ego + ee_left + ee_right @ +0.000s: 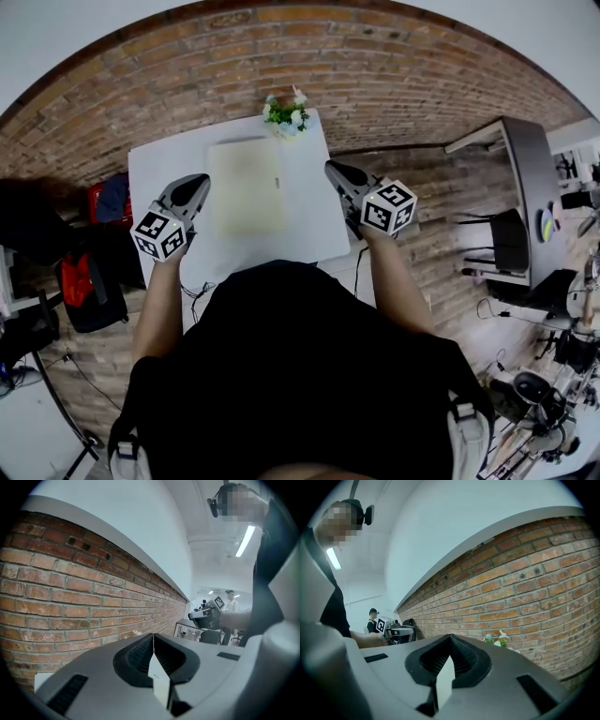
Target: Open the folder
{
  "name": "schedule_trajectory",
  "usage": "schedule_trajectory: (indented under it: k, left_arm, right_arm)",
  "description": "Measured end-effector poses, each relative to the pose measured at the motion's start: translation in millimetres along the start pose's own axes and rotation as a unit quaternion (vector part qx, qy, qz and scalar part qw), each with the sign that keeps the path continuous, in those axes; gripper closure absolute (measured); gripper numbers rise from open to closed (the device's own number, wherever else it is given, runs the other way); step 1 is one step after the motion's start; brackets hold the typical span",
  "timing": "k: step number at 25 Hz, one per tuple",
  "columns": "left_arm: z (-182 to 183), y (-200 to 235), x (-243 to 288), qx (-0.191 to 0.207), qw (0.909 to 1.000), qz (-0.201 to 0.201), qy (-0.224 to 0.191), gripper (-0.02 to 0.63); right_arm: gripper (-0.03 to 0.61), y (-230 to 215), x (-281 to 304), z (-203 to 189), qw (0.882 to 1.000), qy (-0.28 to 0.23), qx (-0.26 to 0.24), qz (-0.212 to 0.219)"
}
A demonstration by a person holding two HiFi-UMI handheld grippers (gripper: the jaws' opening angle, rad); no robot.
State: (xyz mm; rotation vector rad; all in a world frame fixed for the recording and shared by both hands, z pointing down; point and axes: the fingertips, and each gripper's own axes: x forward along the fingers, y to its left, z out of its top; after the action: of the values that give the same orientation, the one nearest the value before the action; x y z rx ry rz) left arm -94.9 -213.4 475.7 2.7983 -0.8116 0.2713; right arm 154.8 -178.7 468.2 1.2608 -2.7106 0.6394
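Note:
A pale cream folder [247,199] lies flat and closed in the middle of the white table [159,169]. My left gripper [194,184] hovers over the table's left part, a little left of the folder, with its jaws shut and nothing between them [153,637]. My right gripper [335,169] is over the table's right edge, just right of the folder, and its jaws also meet with nothing held [450,637]. Both point toward the brick wall. Neither gripper view shows the folder; each shows the other gripper across the gap, the right gripper [206,613] and the left gripper [391,629].
A small pot of white flowers [285,114] stands at the table's far edge by the brick wall [281,56]; the flowers [497,639] show in the right gripper view too. Red and dark bags [89,281] sit on the floor at the left. A grey desk [530,197] and chair stand at the right.

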Motion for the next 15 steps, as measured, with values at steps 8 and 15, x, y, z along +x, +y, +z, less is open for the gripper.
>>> schedule_trajectory:
  k: [8,15]
  left_arm:
    - [-26.6,-5.1,26.9,0.004,0.9996,0.002,0.029,0.598]
    - [-71.2,-24.3,53.9,0.047,0.9951,-0.007,0.087,0.583]
  right_arm:
    - [0.555,-11.1,0.0,-23.2,0.999,0.029,0.011,0.008]
    - [0.555,-17.9,-11.0,-58.2,0.998,0.061,0.025,-0.005]
